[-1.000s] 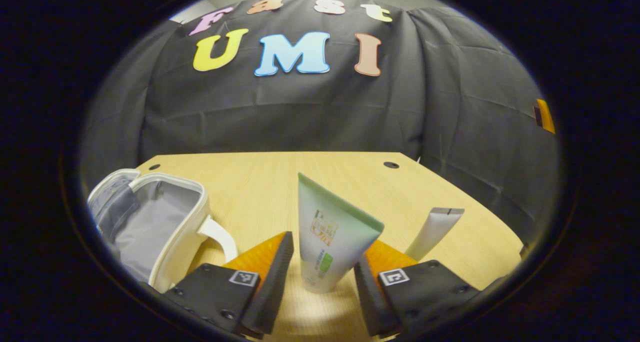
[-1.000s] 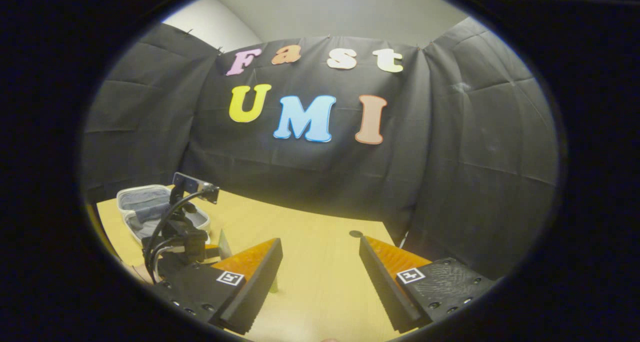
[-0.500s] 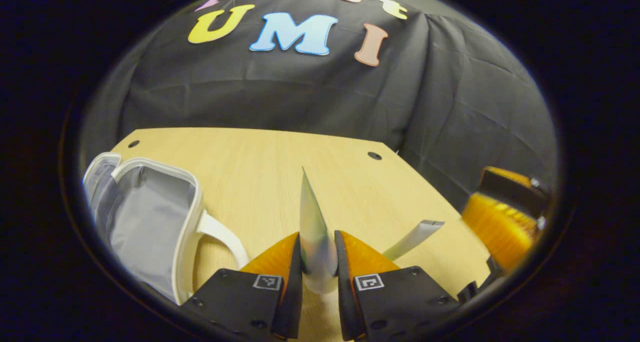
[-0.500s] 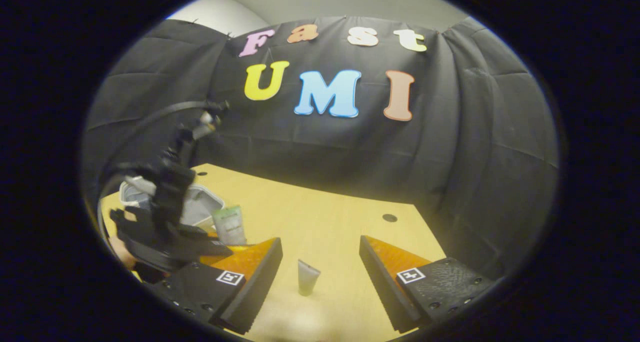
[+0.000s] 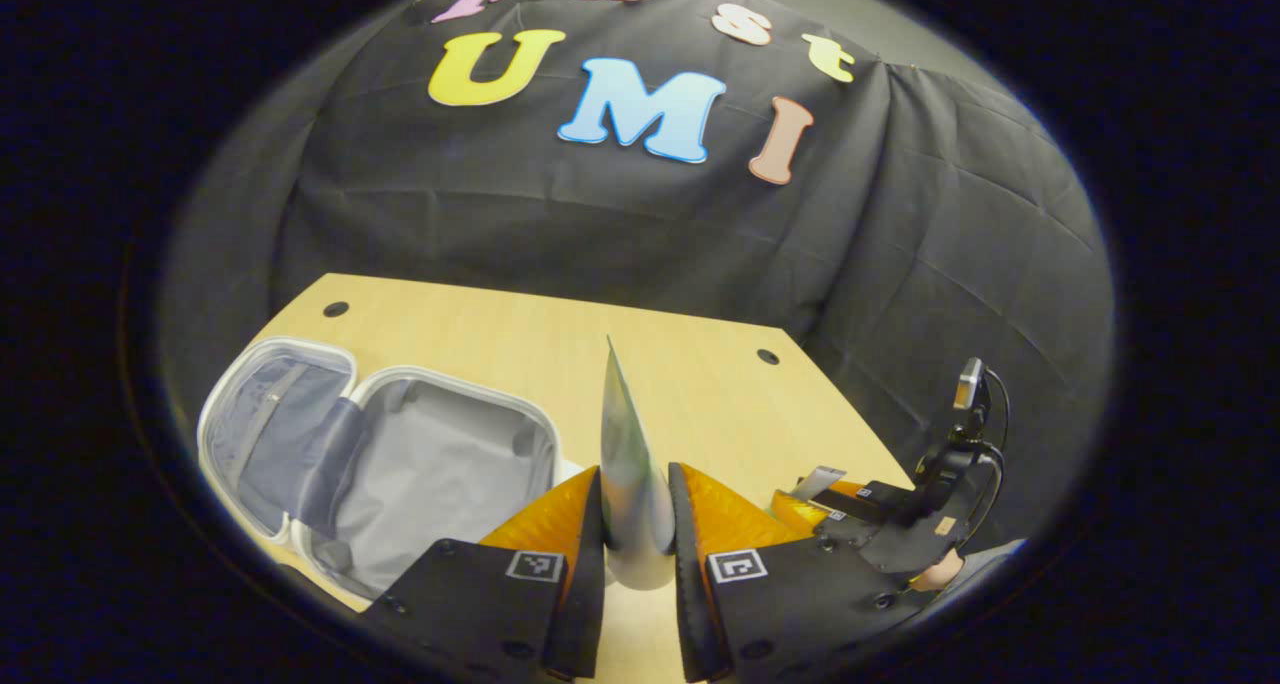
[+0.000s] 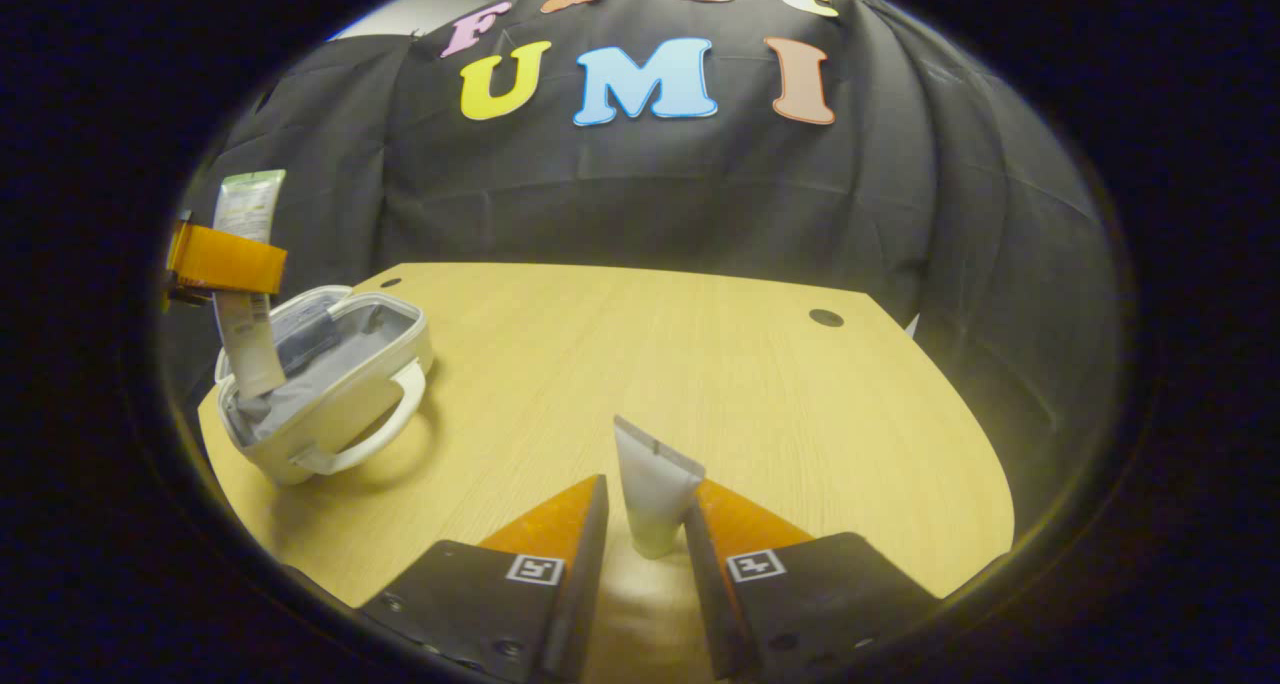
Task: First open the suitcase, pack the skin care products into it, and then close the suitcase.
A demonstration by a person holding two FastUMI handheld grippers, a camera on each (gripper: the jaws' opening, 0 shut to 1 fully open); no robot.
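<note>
In the left gripper view, the left gripper (image 5: pixel 636 544) has both fingers pressed on a pale green squeeze tube (image 5: pixel 628 464) seen edge-on, its crimped end pointing up; to its left, a white hard-shell suitcase with grey fabric lining (image 5: pixel 400 464) lies open on the light wooden table (image 5: pixel 520 339). At lower right, the right gripper (image 5: pixel 835 494) sits beside a small white tube (image 5: pixel 818 481); whether it grips that tube cannot be told.

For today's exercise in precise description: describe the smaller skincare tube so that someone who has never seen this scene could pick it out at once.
Start at the wooden table, where the open white suitcase sits at the left. Near the table's front edge, well right of the suitcase, the small white tube stands between the fingers of the right gripper. Unlike the larger green-topped tube held up over the suitcase, it is short and plain white.
</note>
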